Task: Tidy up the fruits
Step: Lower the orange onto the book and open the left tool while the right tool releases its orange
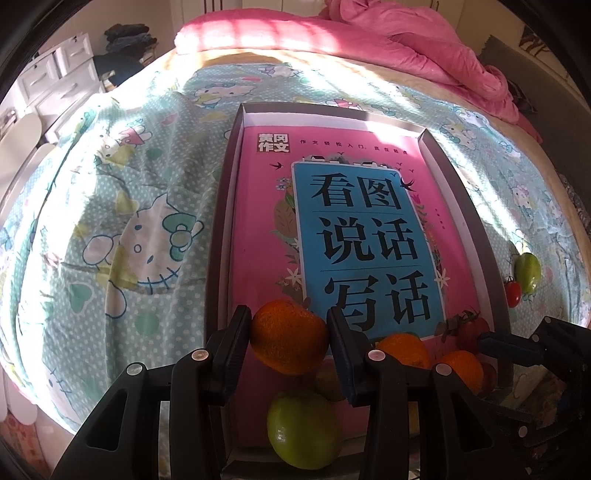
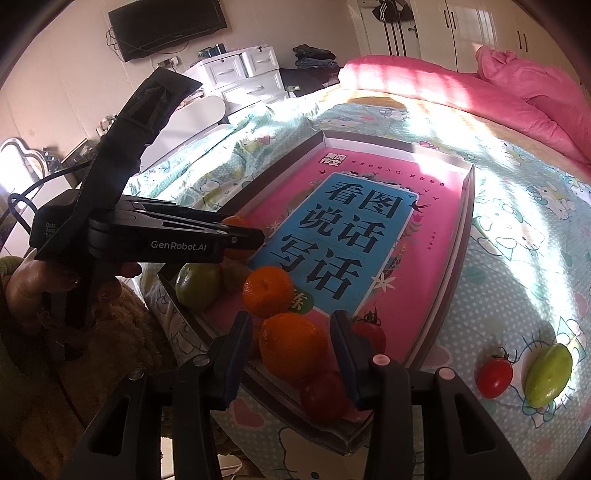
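Note:
A shallow grey tray [image 1: 228, 206] [image 2: 468, 236] with a pink book in it lies on the bed. My left gripper [image 1: 290, 317] [image 2: 245, 239] is shut on an orange [image 1: 288, 338] over the tray's near end, above a green apple [image 1: 303, 430] [image 2: 197, 286]. My right gripper [image 2: 291, 321] [image 1: 517, 345] is shut on a second orange [image 2: 293, 345] [image 1: 463, 367] at the tray's near corner. A third orange [image 2: 267, 291] [image 1: 404, 349], a tomato [image 2: 369, 330] and a dark red fruit [image 2: 325, 395] lie on the book. A cherry tomato [image 2: 495, 373] [image 1: 512, 291] and a green star fruit [image 2: 548, 374] [image 1: 528, 273] rest on the sheet outside the tray.
The bed has a patterned turquoise sheet [image 1: 122, 206] and a bunched pink duvet [image 1: 424, 44] at the far end. White drawers [image 2: 243, 74] and a wall screen [image 2: 166, 26] stand beyond the bed. A person's hand [image 2: 26, 288] grips the left tool.

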The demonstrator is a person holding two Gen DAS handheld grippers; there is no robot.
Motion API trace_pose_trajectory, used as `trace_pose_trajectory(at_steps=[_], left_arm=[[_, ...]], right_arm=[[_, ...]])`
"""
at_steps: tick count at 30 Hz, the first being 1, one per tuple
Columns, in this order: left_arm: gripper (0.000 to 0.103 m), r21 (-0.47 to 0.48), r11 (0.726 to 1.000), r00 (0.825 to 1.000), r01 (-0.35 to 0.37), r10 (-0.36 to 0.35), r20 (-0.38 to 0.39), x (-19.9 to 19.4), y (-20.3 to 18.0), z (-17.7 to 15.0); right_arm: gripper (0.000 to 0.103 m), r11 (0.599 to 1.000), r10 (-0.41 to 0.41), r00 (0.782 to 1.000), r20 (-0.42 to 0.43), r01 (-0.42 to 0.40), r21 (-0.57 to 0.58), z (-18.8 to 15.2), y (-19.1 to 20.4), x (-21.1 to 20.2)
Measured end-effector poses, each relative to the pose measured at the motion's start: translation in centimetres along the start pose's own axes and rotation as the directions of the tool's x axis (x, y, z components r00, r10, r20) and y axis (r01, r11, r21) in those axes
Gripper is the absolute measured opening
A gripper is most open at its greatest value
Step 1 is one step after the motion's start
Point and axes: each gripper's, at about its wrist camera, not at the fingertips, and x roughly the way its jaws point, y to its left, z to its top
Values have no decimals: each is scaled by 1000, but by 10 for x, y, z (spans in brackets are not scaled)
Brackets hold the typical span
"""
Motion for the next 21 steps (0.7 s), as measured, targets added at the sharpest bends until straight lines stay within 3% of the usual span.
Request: trace_pose_trajectory(at_steps=[21], left_arm=[[50, -24, 1000, 1000, -1, 1, 0, -4, 5, -2]], right_arm=[[47, 1000, 3, 1000, 0, -3, -7, -1, 2, -3]])
